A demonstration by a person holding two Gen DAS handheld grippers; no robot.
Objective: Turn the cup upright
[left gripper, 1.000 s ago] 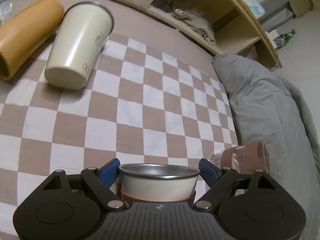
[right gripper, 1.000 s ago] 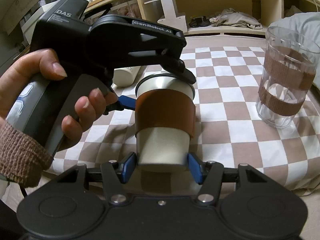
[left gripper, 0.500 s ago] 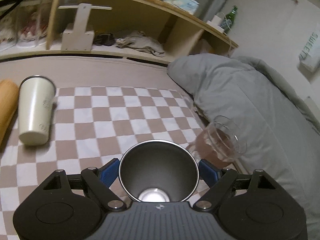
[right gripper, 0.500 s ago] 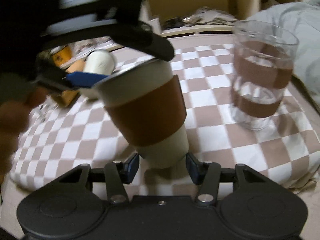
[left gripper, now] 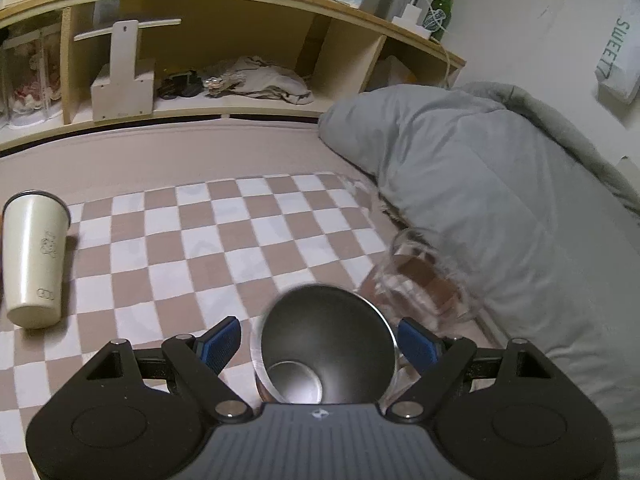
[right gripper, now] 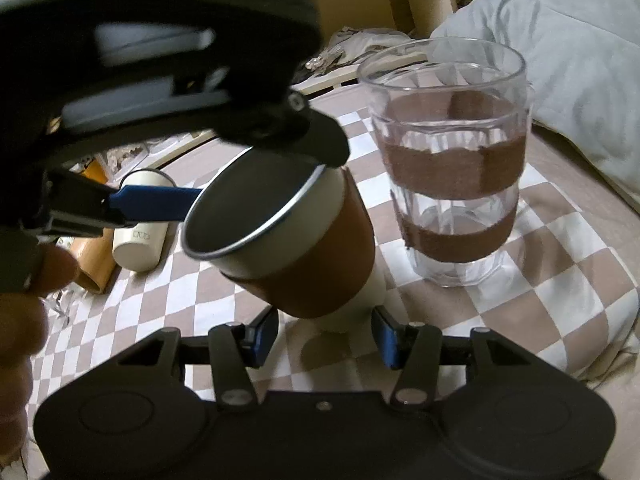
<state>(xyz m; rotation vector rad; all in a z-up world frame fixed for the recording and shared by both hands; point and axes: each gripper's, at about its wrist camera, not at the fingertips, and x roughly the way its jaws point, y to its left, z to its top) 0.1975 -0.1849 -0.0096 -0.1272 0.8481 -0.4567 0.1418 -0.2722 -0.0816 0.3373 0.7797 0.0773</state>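
So here's where we're at with the cup (right gripper: 298, 240): it's leaning hard to the left, open mouth toward the upper left, base down near the checkered cloth (right gripper: 532, 304). It's the cream one with a brown sleeve and a metal rim.

Nearest in our right wrist view, the right gripper (right gripper: 325, 334) has its blue pads spread on either side of the cup's base, a bit wider than the base. We can't tell if either pad actually touches it, but it isn't squeezing.

The left gripper (left gripper: 320, 340) is open too. In its own view we look straight down into the cup's dark steel inside, and there's a visible gap between the rim and each blue pad. From the right wrist view, one of its fingers (right gripper: 156, 202) sits just left of the rim and the other lies over the top edge of the rim.

Just right of the cup, a clear glass (right gripper: 450, 168) with two brown bands stands upright on the cloth. Farther left, a cream tumbler (left gripper: 34, 258) lies on its side. Farther right is the grey duvet (left gripper: 500, 200), and at the back a wooden shelf (left gripper: 240, 8).
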